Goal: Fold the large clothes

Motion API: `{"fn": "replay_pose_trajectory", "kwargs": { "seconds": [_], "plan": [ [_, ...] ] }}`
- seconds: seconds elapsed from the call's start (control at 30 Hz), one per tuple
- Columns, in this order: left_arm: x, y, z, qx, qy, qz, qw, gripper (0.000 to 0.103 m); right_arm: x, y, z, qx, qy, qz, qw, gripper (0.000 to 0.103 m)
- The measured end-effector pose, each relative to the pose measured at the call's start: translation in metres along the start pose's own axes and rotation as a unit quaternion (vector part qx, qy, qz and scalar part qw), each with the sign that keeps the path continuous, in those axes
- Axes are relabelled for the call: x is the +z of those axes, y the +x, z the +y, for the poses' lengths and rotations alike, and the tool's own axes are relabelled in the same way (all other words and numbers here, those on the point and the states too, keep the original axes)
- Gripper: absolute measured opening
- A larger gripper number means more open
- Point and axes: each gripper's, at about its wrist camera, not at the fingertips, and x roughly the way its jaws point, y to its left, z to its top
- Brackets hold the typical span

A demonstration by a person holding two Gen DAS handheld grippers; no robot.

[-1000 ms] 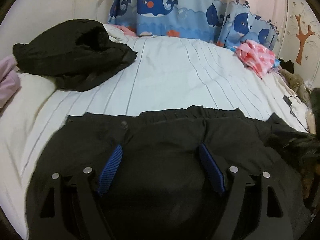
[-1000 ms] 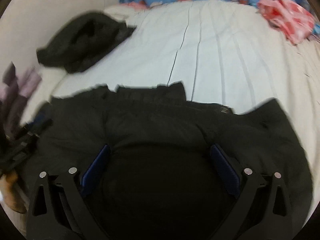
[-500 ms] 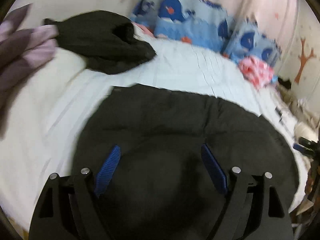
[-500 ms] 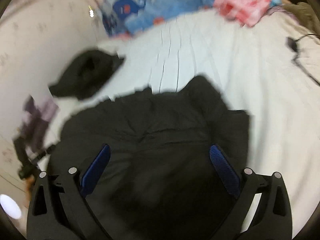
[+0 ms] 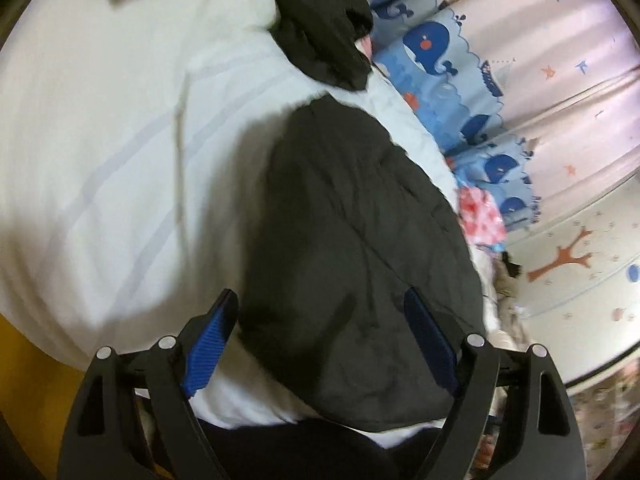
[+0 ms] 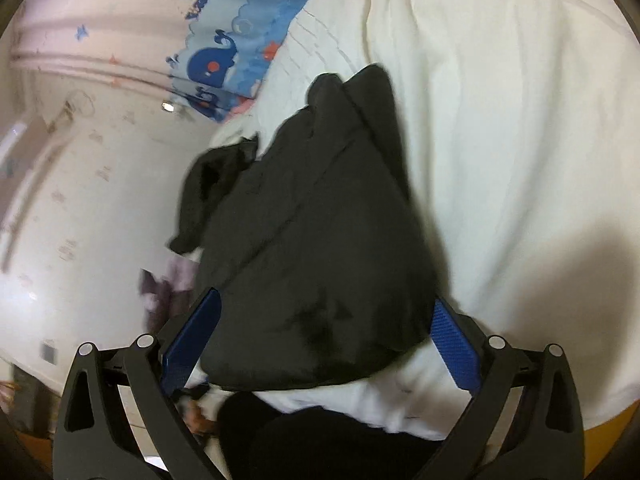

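A large black padded garment [image 5: 352, 248] lies folded on the white bed sheet [image 5: 112, 152], near the bed's front edge. It also shows in the right wrist view [image 6: 320, 248]. My left gripper [image 5: 320, 344] is open above the garment's near end, with nothing between its blue pads. My right gripper [image 6: 320, 348] is open too, held over the garment's near end from the other side, with nothing in it. Both views are tilted and blurred.
A second black garment [image 5: 324, 24] lies heaped further back on the bed. A pink and red cloth [image 5: 480, 216] lies by the blue whale curtain [image 5: 452, 80]. A pale purple garment [image 6: 168, 284] is at the bed's left side. The orange bed edge [image 5: 24, 380] is near.
Both grippers have swung outward and rolled, so each now looks along the garment from its end. The garment now lies narrower and folded, where it lay spread wide one second ago.
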Motion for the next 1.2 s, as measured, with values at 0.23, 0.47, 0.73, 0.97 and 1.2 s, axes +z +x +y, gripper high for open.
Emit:
{"fn": "replay_pose_trajectory", "kwargs": {
  "seconds": [0.23,0.47,0.73,0.97,1.2],
  "plan": [
    [-0.007,-0.005,0.016,0.006,-0.057,-0.029,0.9979,0.087,-0.011,0.011,-0.008,-0.023,0.009,0.030,0.999,0.097],
    [-0.010,0.018,0.008,-0.013,-0.042,0.024,0.9987,0.087,-0.003,0.041,0.002,-0.013,-0.003,0.036,0.999,0.097],
    [-0.004,0.051,-0.001,0.012,-0.043,0.028,0.9986,0.087,0.014,0.040,-0.008,0.017,0.042,-0.020,0.999,0.086],
    [0.006,0.051,-0.022,-0.023,-0.023,0.034,0.9989,0.032,0.022,0.034,0.017,0.026,-0.018,-0.040,0.999,0.016],
    [-0.001,-0.009,-0.053,-0.084,0.004,0.023,0.9962,0.025,-0.003,-0.028,0.066,0.079,-0.066,-0.060,0.993,0.014]
  ]
}}
